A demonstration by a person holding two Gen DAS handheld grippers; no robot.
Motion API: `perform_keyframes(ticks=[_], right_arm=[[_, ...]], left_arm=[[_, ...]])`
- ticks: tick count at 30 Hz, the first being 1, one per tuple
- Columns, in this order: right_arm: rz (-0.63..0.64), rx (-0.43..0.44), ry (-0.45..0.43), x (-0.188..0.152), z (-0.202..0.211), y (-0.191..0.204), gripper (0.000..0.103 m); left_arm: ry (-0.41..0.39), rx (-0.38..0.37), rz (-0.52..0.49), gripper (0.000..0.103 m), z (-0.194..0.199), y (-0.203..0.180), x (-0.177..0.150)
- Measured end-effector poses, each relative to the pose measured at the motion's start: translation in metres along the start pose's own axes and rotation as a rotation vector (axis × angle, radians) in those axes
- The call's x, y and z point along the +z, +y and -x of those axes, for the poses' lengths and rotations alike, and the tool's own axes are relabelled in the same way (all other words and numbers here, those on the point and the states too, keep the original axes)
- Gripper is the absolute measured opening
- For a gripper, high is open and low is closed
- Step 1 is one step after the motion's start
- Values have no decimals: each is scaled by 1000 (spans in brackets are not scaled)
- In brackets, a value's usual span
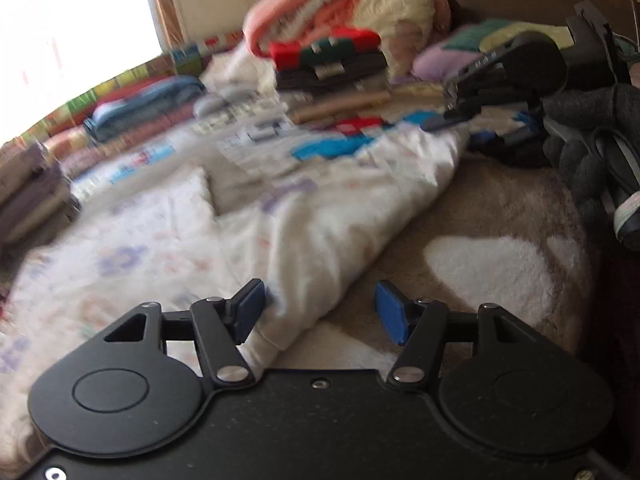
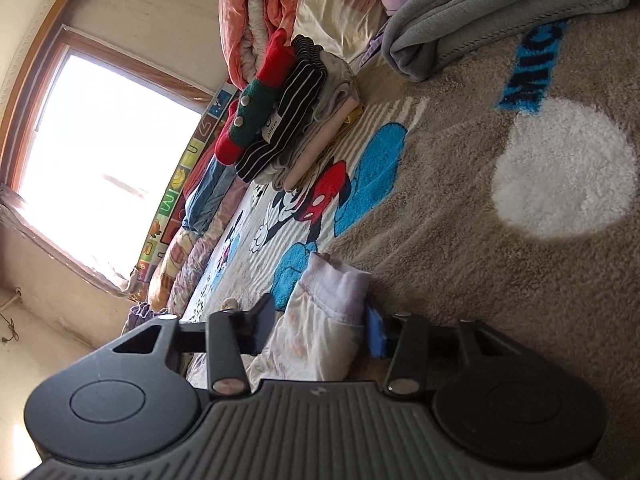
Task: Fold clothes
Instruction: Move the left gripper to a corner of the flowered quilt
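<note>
The white printed garment [image 1: 168,240] lies spread across the plush cartoon blanket [image 1: 480,208] on the bed, filling the left and centre of the left wrist view. Its long axis runs from the lower left of the frame toward the upper right, where one end narrows near the right claw [image 1: 452,114]. To the garment's right, bare beige blanket with a white patch gives open room down to the lower right.

The left claw [image 1: 320,312] stands wide open; a fold of the garment's near edge lies between its blue pads, touching the left pad, the right pad clear of it.

In the right wrist view the right claw [image 2: 320,326] has its pads against both sides of a bunched cuff end of the garment [image 2: 328,320], which points up the frame; whether it is pinched firmly I cannot tell. Open blanket stretches right and above it.

A stack of folded clothes [image 2: 288,116] sits in the upper centre, a red and green knit on top, backed by rolled quilts [image 2: 260,20]. A grey blanket [image 2: 500,4] lies upper right. A window [image 2: 104,152] fills the left.
</note>
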State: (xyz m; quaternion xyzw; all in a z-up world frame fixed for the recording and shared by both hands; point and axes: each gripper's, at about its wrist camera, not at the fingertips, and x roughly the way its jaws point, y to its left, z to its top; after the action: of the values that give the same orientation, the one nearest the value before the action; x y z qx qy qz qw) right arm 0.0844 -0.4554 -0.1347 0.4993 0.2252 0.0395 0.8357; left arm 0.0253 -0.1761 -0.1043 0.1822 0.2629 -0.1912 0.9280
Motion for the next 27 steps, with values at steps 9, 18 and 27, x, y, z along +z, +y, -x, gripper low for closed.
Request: perform_keyframes(ticks=[9,18,27], right_arm=[[-42,22,-15,4,0,-9,13],[-115,55,-25,10,6,-22,13],[-156,82,-9,12,8,-28,13]], left_arm=[[-9,-12,-35,65,3,-15,-4],[-77,4,-75,65,20,-21,15],[-45,77,-327,58,-23,-69,49]])
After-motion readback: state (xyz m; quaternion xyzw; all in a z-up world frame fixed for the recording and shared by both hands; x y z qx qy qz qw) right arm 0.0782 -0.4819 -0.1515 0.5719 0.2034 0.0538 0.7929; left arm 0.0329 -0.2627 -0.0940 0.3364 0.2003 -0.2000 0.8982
